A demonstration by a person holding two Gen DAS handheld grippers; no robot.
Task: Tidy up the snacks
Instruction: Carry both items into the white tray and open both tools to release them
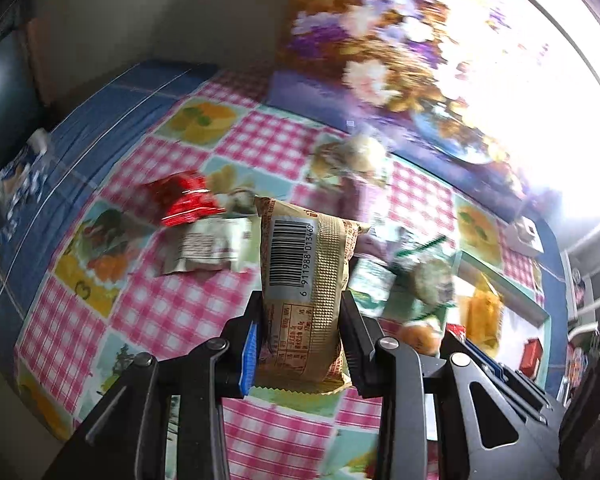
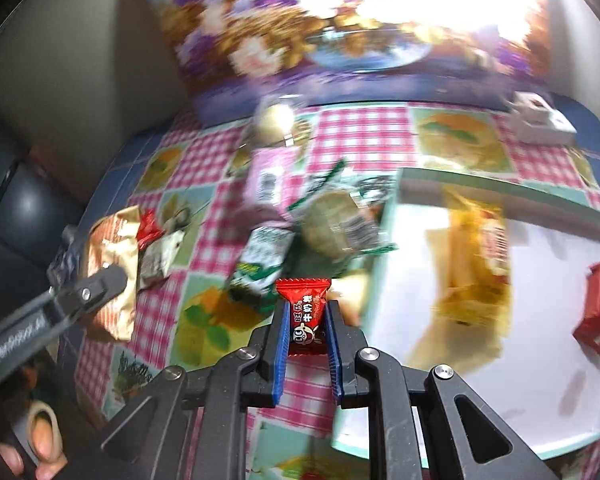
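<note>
In the left wrist view my left gripper [image 1: 302,308] is shut on a tan snack packet [image 1: 304,264] with a barcode, held upright above the tablecloth. That gripper also shows at the left of the right wrist view, with the same packet [image 2: 112,272] in it. My right gripper [image 2: 306,312] is shut on a small red candy [image 2: 305,312] with a cartoon face, beside the left rim of a white tray [image 2: 500,196]. The tray holds a yellow packet [image 2: 476,272] and a red packet [image 2: 596,312].
Loose snacks lie in a heap mid-table: a green-and-white packet [image 2: 260,256], a round cake in a clear wrapper [image 2: 336,224], a pink packet [image 2: 268,180], a red wrapper [image 1: 184,200] and a pale packet [image 1: 208,248]. A floral panel [image 2: 300,20] stands behind. A small white box [image 2: 540,120] sits at the back right.
</note>
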